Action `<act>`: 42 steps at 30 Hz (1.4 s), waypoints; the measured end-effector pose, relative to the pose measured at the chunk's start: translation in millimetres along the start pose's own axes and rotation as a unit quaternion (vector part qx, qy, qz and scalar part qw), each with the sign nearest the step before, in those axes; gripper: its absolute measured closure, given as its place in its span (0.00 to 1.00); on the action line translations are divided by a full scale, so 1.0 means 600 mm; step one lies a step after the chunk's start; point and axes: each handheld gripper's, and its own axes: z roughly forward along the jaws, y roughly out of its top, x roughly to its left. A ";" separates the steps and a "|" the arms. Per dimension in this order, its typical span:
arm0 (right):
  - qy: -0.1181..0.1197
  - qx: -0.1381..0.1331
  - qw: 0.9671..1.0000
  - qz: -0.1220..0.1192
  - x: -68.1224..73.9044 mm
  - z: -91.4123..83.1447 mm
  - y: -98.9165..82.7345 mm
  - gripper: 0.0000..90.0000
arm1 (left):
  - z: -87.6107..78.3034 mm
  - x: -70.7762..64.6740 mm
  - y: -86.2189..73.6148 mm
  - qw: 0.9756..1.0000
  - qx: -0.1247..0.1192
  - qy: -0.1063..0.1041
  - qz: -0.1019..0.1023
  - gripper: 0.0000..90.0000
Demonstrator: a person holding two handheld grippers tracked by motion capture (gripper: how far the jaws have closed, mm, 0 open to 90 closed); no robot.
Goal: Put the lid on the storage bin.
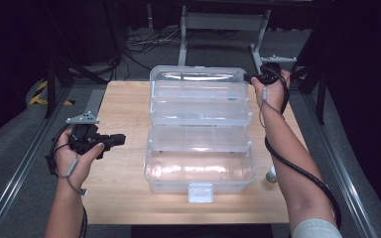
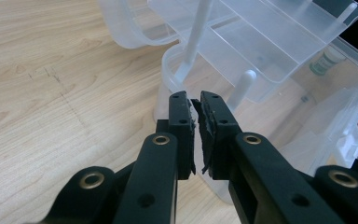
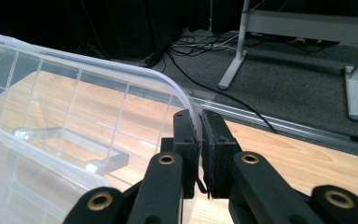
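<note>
Clear plastic, thin-walled and glossy, makes up the tiered storage box (image 1: pixel 200 134) standing open at the middle of the wooden table (image 1: pixel 119 198), its trays fanned out in steps from the deep near tub to the raised lid (image 1: pixel 198 79) at the far end. At the far right corner the right gripper (image 3: pixel 198 122) has its jaws drawn together on the curved rim of that lid, the edge passing between the black pads. At the left, the left gripper (image 2: pixel 196 105) is held off the box's near left side; its jaws stand almost together with nothing between them, and scraps of torn padding show in the slit.

Such a box is likely light and somewhat springy: the lid and trays look to hang on slim white link arms (image 2: pixel 193 39), so a pull at one corner would probably move the tiers together and could skew them. The smooth walls offer little grip, so the rims and the ribbed lid edge seem the best places to hold, as does the white latch (image 1: pixel 201 192) at the near front. With so little weight, the tub may slide on the wood unless the other hand steadies it.

A small bottle with a green label (image 1: pixel 271 174) sits on the table just beside the tub's near right corner; what it holds cannot be told.
</note>
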 end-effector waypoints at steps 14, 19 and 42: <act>0.000 0.009 1.000 0.011 -0.008 0.022 -0.006 0.95 | 0.001 0.004 -0.003 1.000 -0.001 0.001 -0.004 0.92; 0.002 0.013 1.000 0.017 -0.011 0.026 -0.007 0.95 | 0.002 0.006 -0.003 1.000 0.001 0.000 -0.006 0.93; -0.012 0.035 0.999 0.019 -0.018 0.058 -0.020 0.96 | -0.001 0.005 -0.004 1.000 -0.001 -0.001 -0.006 0.92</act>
